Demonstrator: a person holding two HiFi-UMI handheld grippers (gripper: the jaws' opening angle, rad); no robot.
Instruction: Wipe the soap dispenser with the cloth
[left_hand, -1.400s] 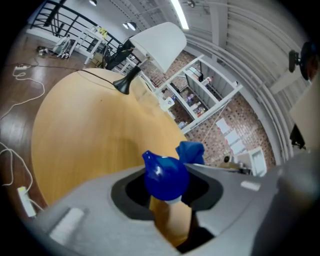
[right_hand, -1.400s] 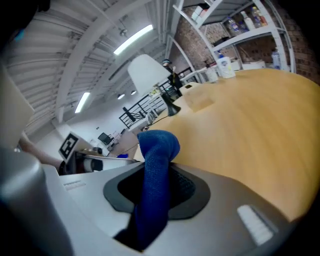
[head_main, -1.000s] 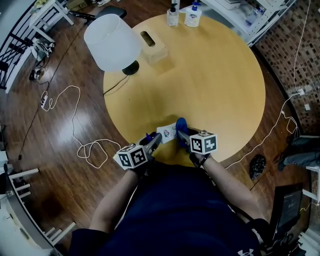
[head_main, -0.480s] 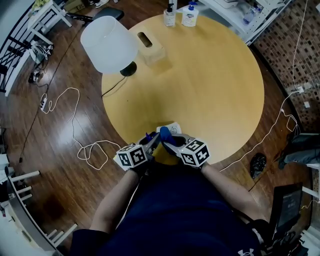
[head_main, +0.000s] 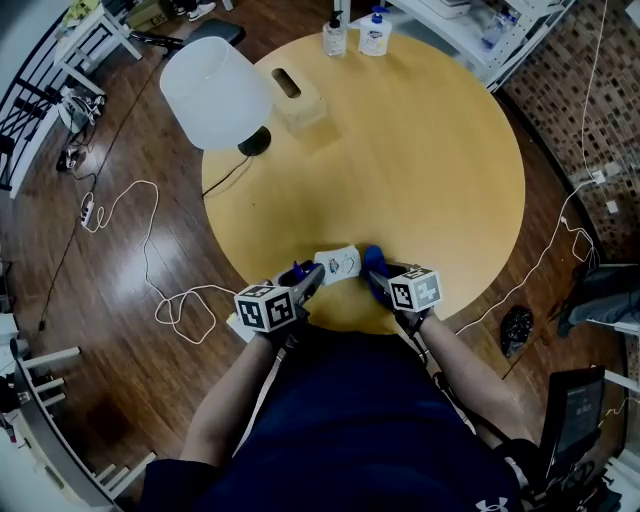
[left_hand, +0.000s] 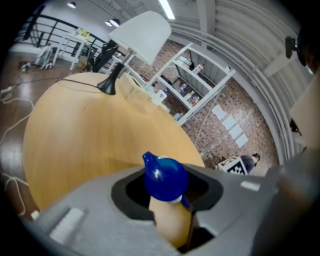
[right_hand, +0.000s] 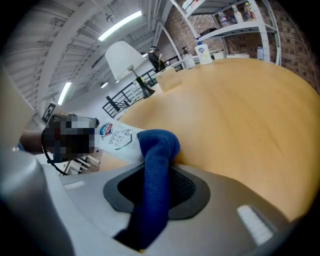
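Note:
A white soap dispenser with a printed label and a blue pump top lies tilted over the near edge of the round wooden table. My left gripper is shut on it just below the pump, as the left gripper view shows. A folded blue cloth sits between the jaws of my right gripper, shut on it. The cloth touches the right side of the dispenser's body, with the right gripper just behind it.
A white lamp and a wooden tissue box stand at the table's far left. Two other pump bottles stand at the far edge. White cables lie on the floor at left. Shelves are at the back right.
My right gripper swung left with the cloth, close against the left gripper, then came back to the right along the dispenser. The left gripper kept its place and rolled slightly.

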